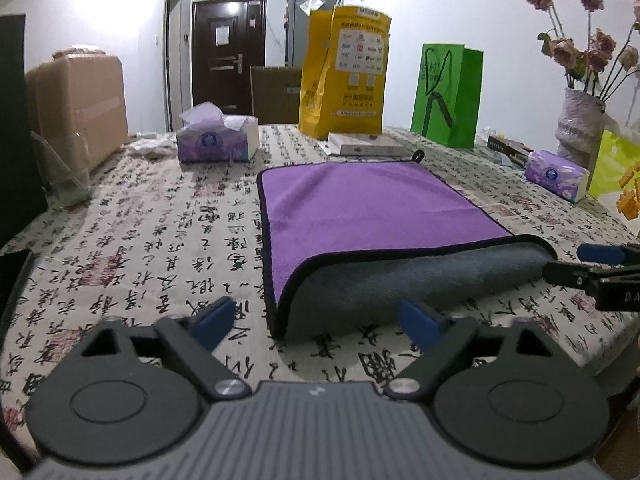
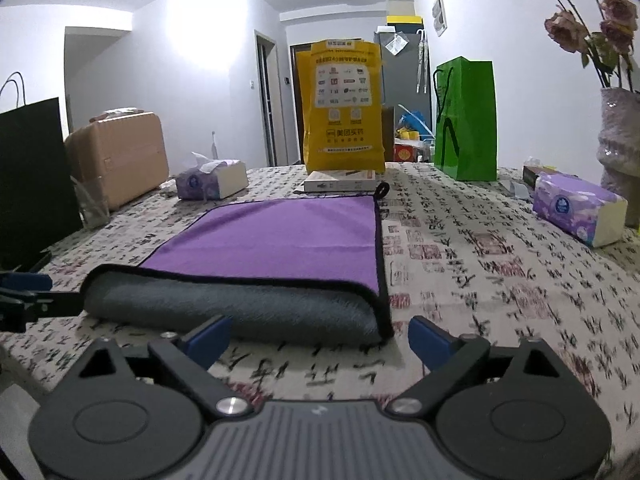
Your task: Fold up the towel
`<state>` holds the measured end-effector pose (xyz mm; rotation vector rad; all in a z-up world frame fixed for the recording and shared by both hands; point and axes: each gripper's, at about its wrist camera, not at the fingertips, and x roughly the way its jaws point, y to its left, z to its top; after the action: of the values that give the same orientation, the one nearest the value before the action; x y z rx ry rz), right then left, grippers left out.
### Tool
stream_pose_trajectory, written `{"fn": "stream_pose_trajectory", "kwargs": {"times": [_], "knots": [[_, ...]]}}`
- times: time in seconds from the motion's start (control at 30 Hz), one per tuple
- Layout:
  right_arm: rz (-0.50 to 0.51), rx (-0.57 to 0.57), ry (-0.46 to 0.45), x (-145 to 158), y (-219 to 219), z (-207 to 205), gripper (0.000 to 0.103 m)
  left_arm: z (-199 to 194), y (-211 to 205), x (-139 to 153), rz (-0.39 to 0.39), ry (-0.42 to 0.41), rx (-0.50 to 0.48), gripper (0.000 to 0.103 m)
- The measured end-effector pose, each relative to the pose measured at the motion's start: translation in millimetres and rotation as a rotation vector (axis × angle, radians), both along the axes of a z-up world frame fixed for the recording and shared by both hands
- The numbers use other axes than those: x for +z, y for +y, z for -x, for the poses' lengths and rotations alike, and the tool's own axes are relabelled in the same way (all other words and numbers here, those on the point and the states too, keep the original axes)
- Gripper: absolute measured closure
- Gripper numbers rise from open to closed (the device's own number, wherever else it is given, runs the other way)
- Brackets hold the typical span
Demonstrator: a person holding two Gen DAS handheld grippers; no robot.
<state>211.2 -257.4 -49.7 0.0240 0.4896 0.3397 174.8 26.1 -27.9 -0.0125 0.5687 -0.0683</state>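
Nearest, the left gripper (image 1: 316, 322) and right gripper (image 2: 316, 340) hang with jaws wide and empty, each lined up with a near corner of the towel (image 1: 360, 216) — probably poised to pinch. The towel lies on the calligraphy-print tablecloth (image 1: 160, 240), its near edge rolled over — plush grey underside up, purple pile beyond, dark piping. Behind stand a yellow bag (image 1: 346, 68) and a green bag (image 1: 448, 92).

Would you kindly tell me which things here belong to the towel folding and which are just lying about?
For the job:
- towel
- left gripper
- right gripper

Lying about:
- yellow bag
- green bag
- open tissue box
- tissue pack
- vase of flowers
- suitcase
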Motion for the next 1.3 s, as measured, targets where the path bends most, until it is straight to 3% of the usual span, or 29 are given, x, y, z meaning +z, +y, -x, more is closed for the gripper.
{"fn": "stream_pose_trajectory", "kwargs": {"times": [0.1, 0.27, 0.37, 0.47, 0.5, 0.53, 0.57, 0.6, 0.7, 1.3], "knots": [[0.009, 0.02, 0.006, 0, 0, -16, 0.018, -11, 4, -1, 0.022, 0.02, -0.017, 0.036], [0.02, 0.03, 0.026, -1, -2, -38, 0.022, -24, 6, -3, 0.024, 0.04, -0.04, 0.037], [0.017, 0.036, 0.052, -5, -5, -48, 0.03, -29, 9, -6, 0.052, 0.072, -0.063, 0.037], [0.012, 0.052, 0.078, -8, -8, -52, 0.043, -29, 12, -8, 0.069, 0.075, -0.087, 0.058], [0.016, 0.055, 0.084, -9, -8, -53, 0.053, -30, 13, -9, 0.07, 0.078, -0.087, 0.07], [0.022, 0.057, 0.09, -9, -8, -53, 0.071, -31, 14, -10, 0.071, 0.082, -0.082, 0.085], [0.033, 0.062, 0.099, -10, -7, -53, 0.079, -31, 15, -10, 0.07, 0.086, -0.075, 0.092], [0.044, 0.063, 0.097, -11, -7, -53, 0.087, -32, 16, -11, 0.067, 0.09, -0.066, 0.095], [0.058, 0.064, 0.089, -9, -6, -53, 0.097, -34, 18, -8, 0.062, 0.08, -0.051, 0.097], [0.128, 0.074, -0.032, 14, 4, -92, 0.098, -78, 19, 23, -0.016, -0.04, -0.035, 0.097]]}}
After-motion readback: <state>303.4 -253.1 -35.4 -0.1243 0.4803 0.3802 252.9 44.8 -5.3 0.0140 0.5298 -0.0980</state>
